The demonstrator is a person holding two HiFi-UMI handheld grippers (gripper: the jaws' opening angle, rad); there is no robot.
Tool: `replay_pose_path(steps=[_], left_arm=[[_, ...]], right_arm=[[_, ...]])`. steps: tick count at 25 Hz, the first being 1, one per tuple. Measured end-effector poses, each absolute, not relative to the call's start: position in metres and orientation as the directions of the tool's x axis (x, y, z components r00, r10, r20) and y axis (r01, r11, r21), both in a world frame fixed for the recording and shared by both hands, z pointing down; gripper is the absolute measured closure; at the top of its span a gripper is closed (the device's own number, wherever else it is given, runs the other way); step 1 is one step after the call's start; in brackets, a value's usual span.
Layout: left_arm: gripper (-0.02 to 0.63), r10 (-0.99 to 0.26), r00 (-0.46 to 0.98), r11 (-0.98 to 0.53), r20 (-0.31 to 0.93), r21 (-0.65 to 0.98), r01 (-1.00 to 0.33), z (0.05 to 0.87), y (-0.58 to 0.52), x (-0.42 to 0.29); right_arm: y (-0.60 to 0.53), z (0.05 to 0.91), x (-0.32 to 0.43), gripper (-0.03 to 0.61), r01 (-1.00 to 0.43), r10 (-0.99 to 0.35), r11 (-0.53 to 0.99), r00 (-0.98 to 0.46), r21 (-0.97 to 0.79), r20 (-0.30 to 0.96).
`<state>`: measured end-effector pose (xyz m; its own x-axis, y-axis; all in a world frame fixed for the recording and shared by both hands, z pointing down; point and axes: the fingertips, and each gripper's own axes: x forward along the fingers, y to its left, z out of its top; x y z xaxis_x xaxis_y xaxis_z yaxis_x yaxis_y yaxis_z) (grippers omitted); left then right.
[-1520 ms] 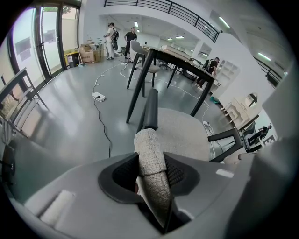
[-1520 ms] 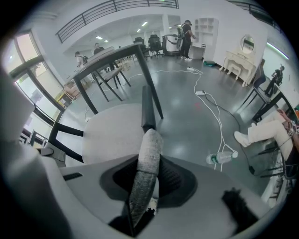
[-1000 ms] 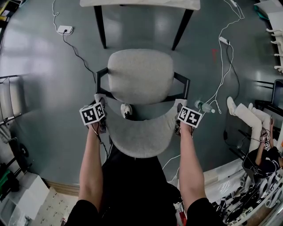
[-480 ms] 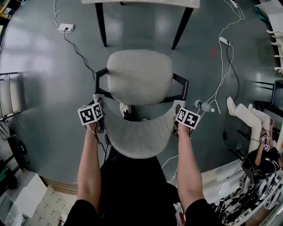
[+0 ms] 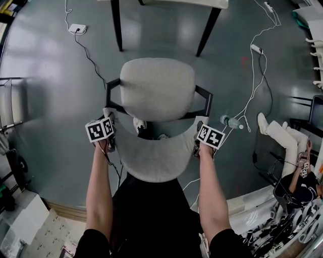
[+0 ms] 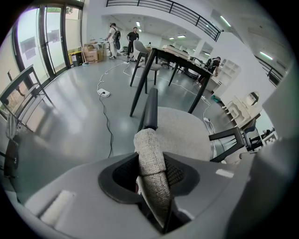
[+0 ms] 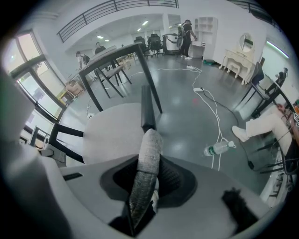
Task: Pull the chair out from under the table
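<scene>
A grey upholstered chair [image 5: 158,87] with black arms stands on the floor just in front of the white-topped table [image 5: 166,3], whose black legs show at the top of the head view. Its curved grey backrest [image 5: 151,156] is nearest me. My left gripper [image 5: 108,143] is shut on the backrest's left end [image 6: 150,161], and my right gripper [image 5: 198,147] is shut on the backrest's right end [image 7: 147,163]. In both gripper views the fabric edge fills the gap between the jaws. The seat [image 6: 184,133] lies beyond the jaws.
Cables [image 5: 255,75] and a power strip [image 5: 76,28] lie on the grey floor. A plastic bottle [image 5: 230,121] lies right of the chair. A seated person's leg [image 5: 280,133] is at the right. A metal rack [image 5: 10,106] stands at the left, and boxes and clutter lie at the bottom corners.
The chair has slid toward me, away from the table; the table top has nearly left the top of the head view. Both grippers stay clamped on the backrest.
</scene>
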<state>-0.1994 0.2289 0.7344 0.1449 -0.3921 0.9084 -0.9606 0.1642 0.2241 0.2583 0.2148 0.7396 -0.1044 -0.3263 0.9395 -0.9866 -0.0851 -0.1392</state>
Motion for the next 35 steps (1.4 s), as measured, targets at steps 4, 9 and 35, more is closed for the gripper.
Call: replay_pose_path(steps=[4, 9, 35], left_arm=[[0.491, -0.395, 0.141, 0.175, 0.908, 0.225, -0.958, 0.733, 0.236, -0.201], [0.491, -0.396, 0.142, 0.174, 0.907, 0.226, -0.958, 0.732, 0.240, -0.202], [0.491, -0.378, 0.147, 0.176, 0.914, 0.227, -0.958, 0.736, 0.274, -0.201]], right_arm=[[0.216, 0.737, 0.256, 0.474, -0.988, -0.326, -0.074, -0.102, -0.133, 0.940], [0.222, 0.738, 0.255, 0.476, -0.989, -0.318, -0.076, -0.093, -0.123, 0.944], [0.261, 0.739, 0.258, 0.479, -0.987, -0.302, -0.112, -0.078, -0.117, 0.950]])
